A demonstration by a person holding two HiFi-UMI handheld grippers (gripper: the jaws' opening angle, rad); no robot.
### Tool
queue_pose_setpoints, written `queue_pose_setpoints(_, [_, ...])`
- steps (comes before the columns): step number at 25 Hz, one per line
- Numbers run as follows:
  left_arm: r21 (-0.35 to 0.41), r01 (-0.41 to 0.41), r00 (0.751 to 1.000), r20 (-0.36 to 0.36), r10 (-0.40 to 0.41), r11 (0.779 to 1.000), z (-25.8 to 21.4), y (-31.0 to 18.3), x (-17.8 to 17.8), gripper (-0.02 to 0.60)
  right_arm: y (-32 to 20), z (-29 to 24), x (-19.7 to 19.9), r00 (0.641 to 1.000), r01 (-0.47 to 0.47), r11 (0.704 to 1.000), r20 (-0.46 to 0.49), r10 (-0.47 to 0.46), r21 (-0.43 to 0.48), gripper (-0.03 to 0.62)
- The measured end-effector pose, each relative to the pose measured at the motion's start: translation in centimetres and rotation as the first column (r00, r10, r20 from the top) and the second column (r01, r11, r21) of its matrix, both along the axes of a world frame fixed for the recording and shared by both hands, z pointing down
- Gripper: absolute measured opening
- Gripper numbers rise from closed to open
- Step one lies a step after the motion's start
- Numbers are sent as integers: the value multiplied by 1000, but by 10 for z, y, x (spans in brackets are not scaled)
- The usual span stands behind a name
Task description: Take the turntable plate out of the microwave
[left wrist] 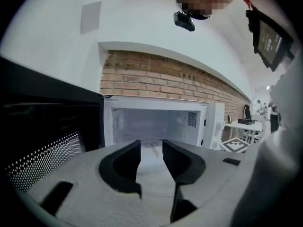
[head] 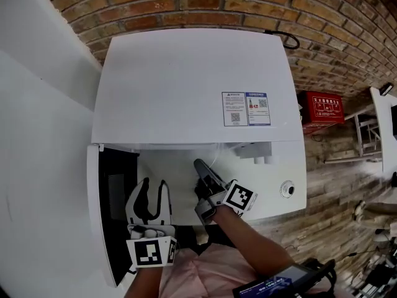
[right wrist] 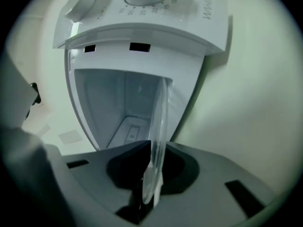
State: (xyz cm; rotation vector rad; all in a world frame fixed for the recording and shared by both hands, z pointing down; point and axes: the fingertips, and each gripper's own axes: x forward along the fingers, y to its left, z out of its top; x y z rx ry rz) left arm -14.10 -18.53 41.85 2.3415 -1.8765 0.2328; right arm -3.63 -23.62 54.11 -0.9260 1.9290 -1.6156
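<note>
The white microwave [head: 192, 85] stands with its door [head: 115, 203] swung open to the left. My right gripper [head: 201, 169] reaches into the cavity, rolled onto its side. In the right gripper view the clear glass turntable plate [right wrist: 160, 122] shows edge-on, tilted up off the cavity floor, and my right gripper [right wrist: 154, 148] is shut on its near rim. My left gripper [head: 154, 188] hangs in front of the opening, open and empty; in the left gripper view this gripper [left wrist: 151, 145] faces the lit cavity [left wrist: 154, 124] with nothing between its fingers.
A brick wall [head: 248, 5] runs behind the microwave. The control panel with its knob [head: 286, 189] is right of the cavity. A red box [head: 322, 107] sits on the wall further right. A dark device [head: 279, 284] hangs at the person's chest.
</note>
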Motion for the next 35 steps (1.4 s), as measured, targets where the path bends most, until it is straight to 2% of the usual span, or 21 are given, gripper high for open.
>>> queue_pose_setpoints(4, [-12,8,1000,-9,-8,1000,1,0,-4,146,6,1,1,1000,10,999,12,-10,49,62])
queue_pose_setpoints(9, [-17,10,1000,0,-10,1000,6,0,-8,146,-7,1,-6,988,52,997,140,-60,64,128])
queue_pose_setpoints(12, [-24,12,1000,0,-12,1000,8,0,-10,146,-11,0,-16,983,86,994,157,-94,61,159])
queue_pose_setpoints(17, [-27,32,999,5,-31,999,8,5,-17,144,-19,12,-18,990,103,994,99,-105,23,39])
queue_pose_setpoints(22, [-30,70,998,-6,-70,997,3,21,-20,146,-20,14,-16,985,117,992,133,-110,-45,30])
queue_pose_setpoints(25, [-32,98,995,-11,-98,995,2,35,-21,146,-5,6,-14,975,147,988,176,-136,-48,29])
queue_pose_setpoints(28, [-50,132,990,-44,-134,990,4,52,-23,149,18,-4,-8,965,176,983,203,-164,-45,29])
queue_pose_setpoints(32, [-87,188,971,-135,-198,978,15,78,-23,176,47,-16,7,957,213,976,210,-201,-35,29])
queue_pose_setpoints(35, [-109,186,955,-214,-206,976,24,95,-17,196,64,-28,19,951,217,976,230,-207,-16,29])
